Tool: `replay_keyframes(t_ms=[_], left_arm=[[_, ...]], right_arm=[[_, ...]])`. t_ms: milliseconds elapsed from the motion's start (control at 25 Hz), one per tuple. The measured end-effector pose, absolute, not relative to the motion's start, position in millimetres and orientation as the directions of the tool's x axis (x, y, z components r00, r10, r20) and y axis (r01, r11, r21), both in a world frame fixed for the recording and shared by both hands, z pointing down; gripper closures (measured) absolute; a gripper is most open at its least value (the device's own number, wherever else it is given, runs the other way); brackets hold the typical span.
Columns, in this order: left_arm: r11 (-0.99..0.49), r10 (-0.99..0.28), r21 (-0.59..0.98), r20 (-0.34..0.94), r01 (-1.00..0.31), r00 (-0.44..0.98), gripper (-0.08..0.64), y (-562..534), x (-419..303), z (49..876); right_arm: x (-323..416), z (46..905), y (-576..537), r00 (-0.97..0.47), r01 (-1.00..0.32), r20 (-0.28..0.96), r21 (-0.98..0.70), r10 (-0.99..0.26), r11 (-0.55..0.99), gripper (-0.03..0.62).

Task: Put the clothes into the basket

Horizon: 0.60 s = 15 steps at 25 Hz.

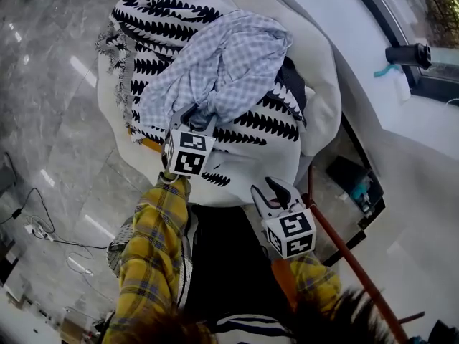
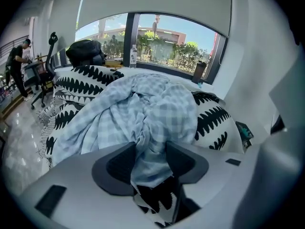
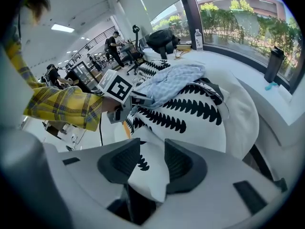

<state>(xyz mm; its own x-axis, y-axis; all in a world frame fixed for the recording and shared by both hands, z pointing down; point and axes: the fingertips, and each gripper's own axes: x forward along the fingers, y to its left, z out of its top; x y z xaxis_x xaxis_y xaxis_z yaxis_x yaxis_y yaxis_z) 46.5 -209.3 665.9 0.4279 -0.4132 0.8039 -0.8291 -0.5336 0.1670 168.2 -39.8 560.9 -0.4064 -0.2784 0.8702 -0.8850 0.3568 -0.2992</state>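
A light blue checked shirt (image 1: 219, 67) lies bunched on top of a big white cloth with black leaf-like rows (image 1: 154, 38), which drapes over a rounded white mound (image 1: 319, 84). My left gripper (image 1: 195, 118) is at the shirt's near edge. In the left gripper view (image 2: 151, 149) its pads pinch a fold of the checked shirt (image 2: 143, 113), with patterned cloth under it. My right gripper (image 1: 275, 189) sits lower right. Its pads are shut on the patterned cloth's white edge (image 3: 150, 168). No basket shows plainly; an orange edge (image 1: 148, 144) peeks from under the cloth.
A white window ledge (image 1: 430, 120) carries a dark tumbler (image 1: 409, 54) on the right. A red-brown pole (image 1: 351, 264) slants past my right gripper. Cables (image 1: 36, 228) lie on the grey floor at left. People, desks and an office chair (image 2: 45, 66) are far behind.
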Motion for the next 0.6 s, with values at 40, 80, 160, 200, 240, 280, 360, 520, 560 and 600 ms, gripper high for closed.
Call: replay_keyframes(t_ms=[40, 80, 160, 200, 240, 280, 360, 520, 560, 600], left_arm=[[-0.528, -0.413, 0.170, 0.805, -0.832, 0.426, 0.346, -208, 47, 668], [-0.521, -0.413, 0.174, 0.805, -0.836, 0.425, 0.353, -208, 48, 670], [-0.511, -0.412, 0.178, 0.808, -0.841, 0.421, 0.380, -209, 48, 673], [-0.509, -0.410, 0.178, 0.810, -0.843, 0.418, 0.401, -209, 49, 674], [-0.507, -0.408, 0.177, 0.812, -0.843, 0.416, 0.427, -209, 50, 673], [-0.505, -0.408, 0.177, 0.814, -0.845, 0.414, 0.452, -208, 50, 671], [-0.490, -0.417, 0.184, 0.809, -0.852, 0.415, 0.489, -206, 50, 666], [-0.455, -0.481, 0.207, 0.762, -0.866, 0.435, 0.503, -207, 46, 639], [-0.455, -0.500, 0.207, 0.746, -0.866, 0.441, 0.505, -208, 45, 629], [-0.456, -0.517, 0.207, 0.729, -0.865, 0.448, 0.505, -208, 45, 618]], right_arm=[[169, 562, -37, -0.406, -0.886, 0.871, -0.302, -0.275, 0.353, 0.422], [169, 562, -36, -0.407, -0.886, 0.871, -0.303, -0.274, 0.351, 0.423], [169, 564, -34, -0.408, -0.886, 0.870, -0.306, -0.276, 0.348, 0.425], [169, 564, -35, -0.408, -0.886, 0.870, -0.305, -0.278, 0.348, 0.426], [169, 563, -35, -0.408, -0.887, 0.869, -0.305, -0.279, 0.347, 0.428], [169, 563, -35, -0.408, -0.887, 0.869, -0.304, -0.281, 0.346, 0.428], [168, 558, -36, -0.407, -0.888, 0.868, -0.303, -0.285, 0.345, 0.430], [165, 545, -42, -0.410, -0.887, 0.857, -0.295, -0.312, 0.356, 0.433], [163, 541, -44, -0.412, -0.885, 0.853, -0.292, -0.321, 0.361, 0.434], [162, 536, -45, -0.414, -0.884, 0.849, -0.290, -0.327, 0.366, 0.434]])
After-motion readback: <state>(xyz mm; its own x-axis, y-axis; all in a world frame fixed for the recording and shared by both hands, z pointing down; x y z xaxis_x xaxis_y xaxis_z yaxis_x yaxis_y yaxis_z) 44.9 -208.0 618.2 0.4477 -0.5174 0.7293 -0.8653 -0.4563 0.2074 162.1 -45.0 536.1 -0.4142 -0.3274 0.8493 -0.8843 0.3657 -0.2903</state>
